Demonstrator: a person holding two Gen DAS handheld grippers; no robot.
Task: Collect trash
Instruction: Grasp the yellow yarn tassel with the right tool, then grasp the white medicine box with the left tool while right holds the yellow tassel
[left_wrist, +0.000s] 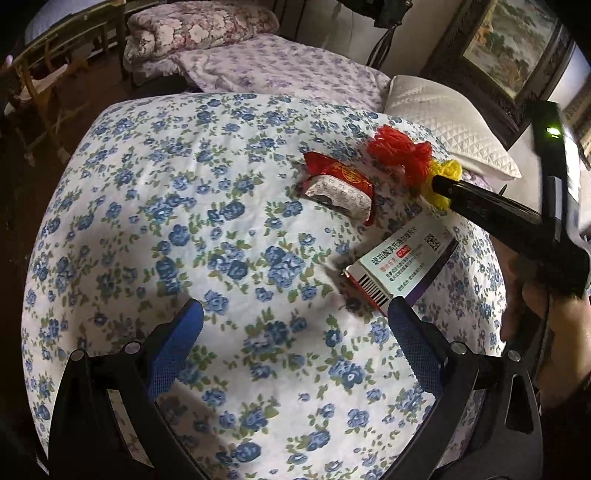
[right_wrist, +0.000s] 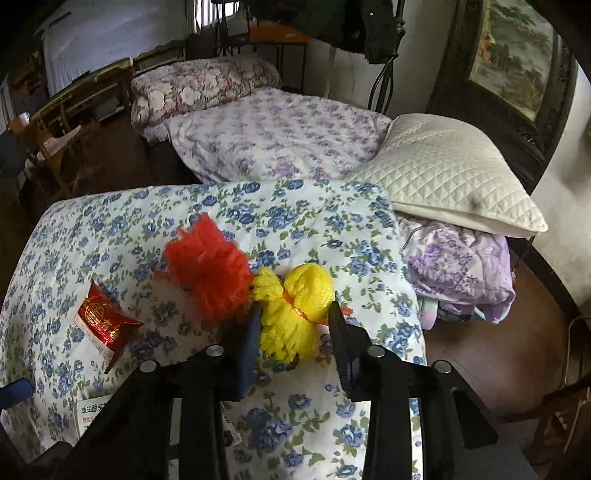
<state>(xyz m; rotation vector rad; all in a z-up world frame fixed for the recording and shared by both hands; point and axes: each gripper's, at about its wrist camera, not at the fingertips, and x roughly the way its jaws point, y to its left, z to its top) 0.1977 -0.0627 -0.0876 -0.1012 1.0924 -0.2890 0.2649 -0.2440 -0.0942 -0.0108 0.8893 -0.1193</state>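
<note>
On the blue-flowered quilt (left_wrist: 184, 206) lie a red wrapper pack (left_wrist: 338, 188), a white medicine box (left_wrist: 402, 266) and a red-and-yellow yarn toy (left_wrist: 406, 155). My left gripper (left_wrist: 295, 314) is open and empty above the quilt, its right finger near the box's end. In the right wrist view my right gripper (right_wrist: 295, 317) is open, its fingers on either side of the yellow part of the yarn toy (right_wrist: 295, 314), with the red part (right_wrist: 210, 269) just beyond. The wrapper pack (right_wrist: 105, 325) lies to the left. The box (right_wrist: 92, 413) shows at the lower left.
A white quilted pillow (right_wrist: 450, 177) and a purple-flowered quilt (right_wrist: 277, 140) lie behind. A rolled floral blanket (right_wrist: 199, 88) is at the far end. Wooden chairs (left_wrist: 48, 81) stand left. A framed painting (right_wrist: 517, 51) leans at right. Crumpled purple cloth (right_wrist: 461, 277) lies by the quilt's right edge.
</note>
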